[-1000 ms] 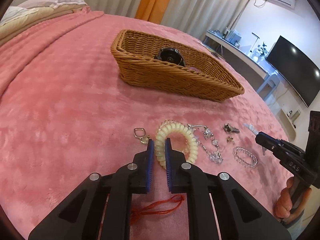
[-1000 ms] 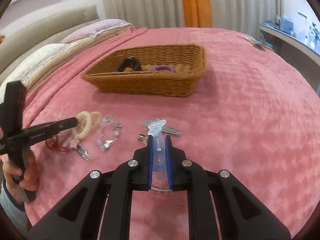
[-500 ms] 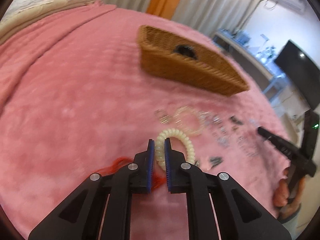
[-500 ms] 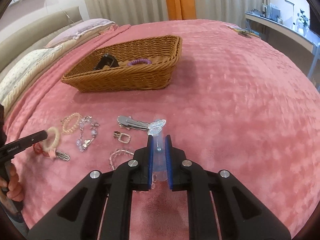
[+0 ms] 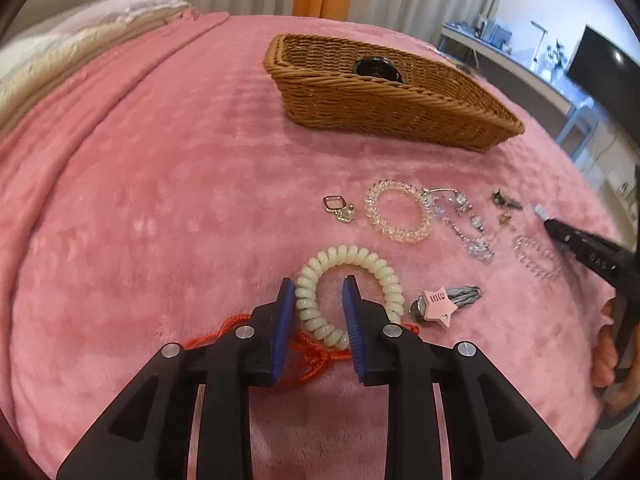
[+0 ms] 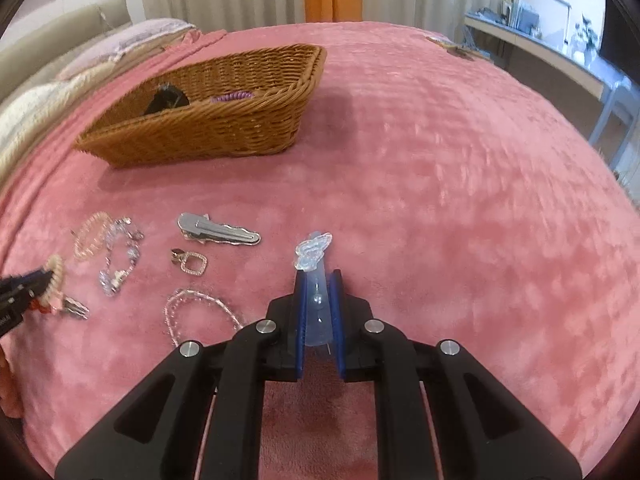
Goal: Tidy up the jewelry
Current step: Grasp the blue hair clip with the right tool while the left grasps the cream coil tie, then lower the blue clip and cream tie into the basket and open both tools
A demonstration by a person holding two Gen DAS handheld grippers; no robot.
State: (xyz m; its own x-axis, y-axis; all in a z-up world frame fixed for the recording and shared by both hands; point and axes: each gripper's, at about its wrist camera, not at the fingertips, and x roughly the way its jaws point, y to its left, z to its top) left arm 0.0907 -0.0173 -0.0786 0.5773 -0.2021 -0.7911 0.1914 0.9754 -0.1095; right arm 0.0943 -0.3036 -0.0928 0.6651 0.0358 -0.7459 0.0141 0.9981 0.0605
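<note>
Left wrist view: the left gripper (image 5: pixel 318 294) has just been opening; its jaws now stand apart around one side of the cream spiral hair tie (image 5: pixel 349 280), pads no longer pressing, and the tie lies on the pink bedspread (image 5: pixel 160 200) over a red cord (image 5: pixel 304 354). Judged a release, short of the wicker basket (image 5: pixel 384 110), which holds a black round item (image 5: pixel 374 68).

Right wrist view: the right gripper (image 6: pixel 318 280) is clamped on a clear butterfly hair clip (image 6: pixel 314 250), as before. The basket also contains a purple hair tie (image 6: pixel 232 97).
</note>
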